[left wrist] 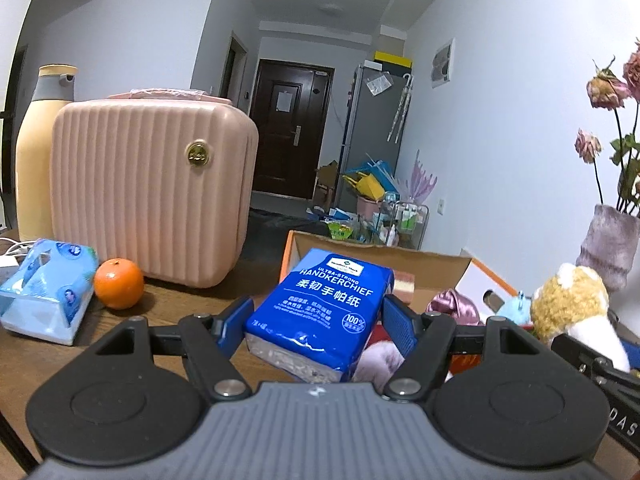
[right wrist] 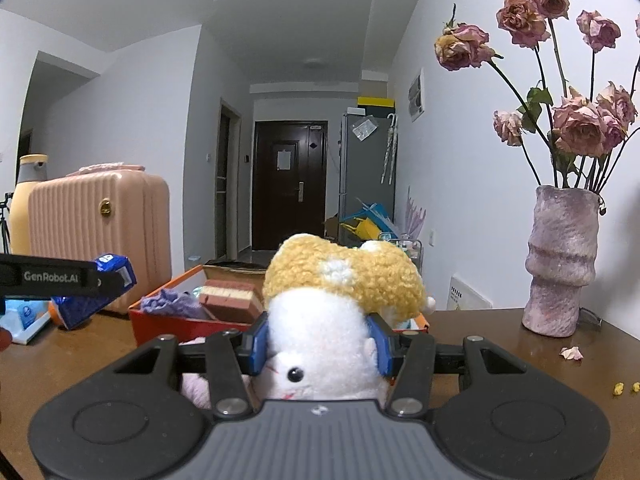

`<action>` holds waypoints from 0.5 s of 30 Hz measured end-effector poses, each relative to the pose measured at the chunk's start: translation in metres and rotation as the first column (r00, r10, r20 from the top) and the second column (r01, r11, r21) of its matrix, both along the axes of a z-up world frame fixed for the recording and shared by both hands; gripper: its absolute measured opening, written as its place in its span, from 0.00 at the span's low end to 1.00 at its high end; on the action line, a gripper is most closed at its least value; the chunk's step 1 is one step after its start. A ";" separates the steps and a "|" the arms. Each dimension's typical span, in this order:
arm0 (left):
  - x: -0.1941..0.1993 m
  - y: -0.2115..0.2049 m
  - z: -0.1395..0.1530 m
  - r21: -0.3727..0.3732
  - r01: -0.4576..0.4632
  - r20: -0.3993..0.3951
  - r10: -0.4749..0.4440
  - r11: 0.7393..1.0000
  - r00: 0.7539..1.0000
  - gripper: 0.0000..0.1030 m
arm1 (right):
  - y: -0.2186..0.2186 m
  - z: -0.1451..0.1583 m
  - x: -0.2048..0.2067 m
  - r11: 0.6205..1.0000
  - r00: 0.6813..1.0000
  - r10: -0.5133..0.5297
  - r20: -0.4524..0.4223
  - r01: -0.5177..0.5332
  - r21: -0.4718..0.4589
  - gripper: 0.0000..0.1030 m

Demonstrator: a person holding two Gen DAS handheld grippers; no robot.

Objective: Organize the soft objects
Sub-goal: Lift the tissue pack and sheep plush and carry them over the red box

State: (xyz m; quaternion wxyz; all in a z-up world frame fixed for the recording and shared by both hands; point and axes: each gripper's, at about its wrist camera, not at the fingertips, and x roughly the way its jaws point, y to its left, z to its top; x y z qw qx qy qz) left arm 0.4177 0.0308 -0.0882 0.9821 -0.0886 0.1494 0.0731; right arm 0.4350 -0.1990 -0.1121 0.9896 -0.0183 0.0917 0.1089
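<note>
A blue pack of tissues (left wrist: 316,312) is gripped between the blue pads of the left tongs (left wrist: 316,320), tilted, and held above the bench (left wrist: 168,300) just in front of an orange cardboard box (left wrist: 400,268). A plush toy (right wrist: 332,320) with a white face and yellow curly top is clamped at its sides by the right tongs (right wrist: 320,344), raised over the near edge of the same box (right wrist: 168,320). Inside the box a striped sponge block (right wrist: 230,300) and a purple cloth (right wrist: 168,304) are seen. To the left of the box, on the bench, an orange (left wrist: 119,283) is set touching a light blue tissue packet (left wrist: 44,288), with a pink ribbed case (left wrist: 152,188) and a yellow bottle (left wrist: 36,152) behind them. At the right, a mauve vase (right wrist: 560,260) with dried roses (right wrist: 576,120) is stood on the bench.
</note>
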 end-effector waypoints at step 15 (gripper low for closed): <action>0.043 -0.018 0.007 -0.034 -0.018 0.032 0.019 0.999 0.999 0.69 | -0.002 0.008 0.050 0.999 1.000 -0.019 0.004 0.019 0.046 0.48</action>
